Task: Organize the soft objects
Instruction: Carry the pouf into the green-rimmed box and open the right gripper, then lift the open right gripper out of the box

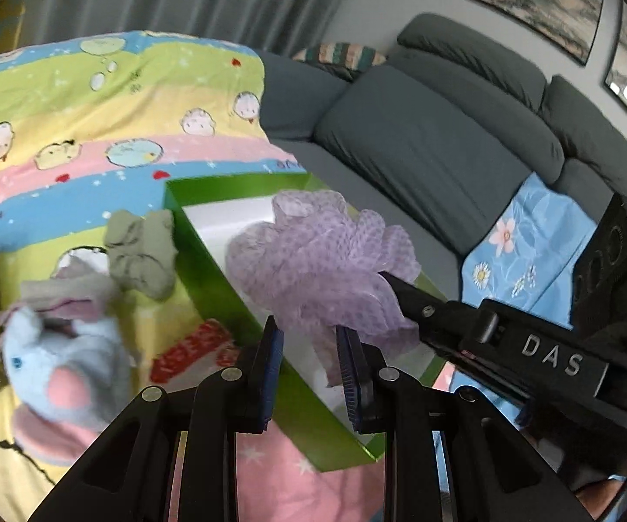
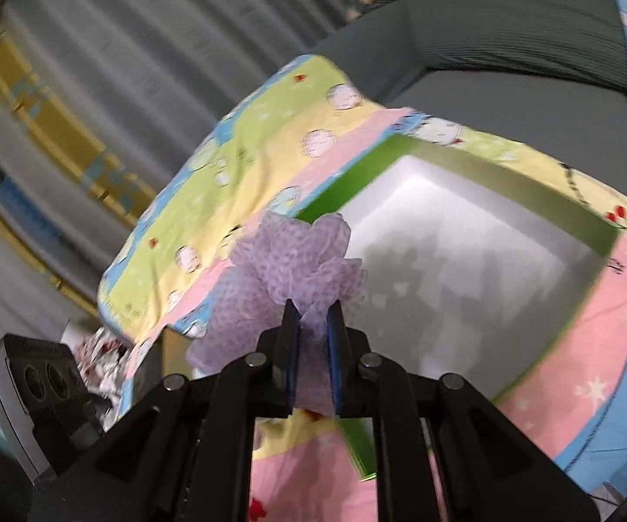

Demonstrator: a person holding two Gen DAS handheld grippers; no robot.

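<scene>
Right gripper (image 2: 313, 326) fingers are clamped on a purple mesh bath puff (image 2: 296, 261), held above the near corner of the open green box (image 2: 591, 256), w/ a white, seemingly empty inside. Left gripper (image 1: 309, 348) fingers stand slightly apart, nothing pinched. Step judged: carry-to-box; next, puff is to be moved over the opening & released. Puff is frilly, light, squashy; box is stiff, square-walled, on a cartoon-print sheet (image 1: 95, 139).
</scene>
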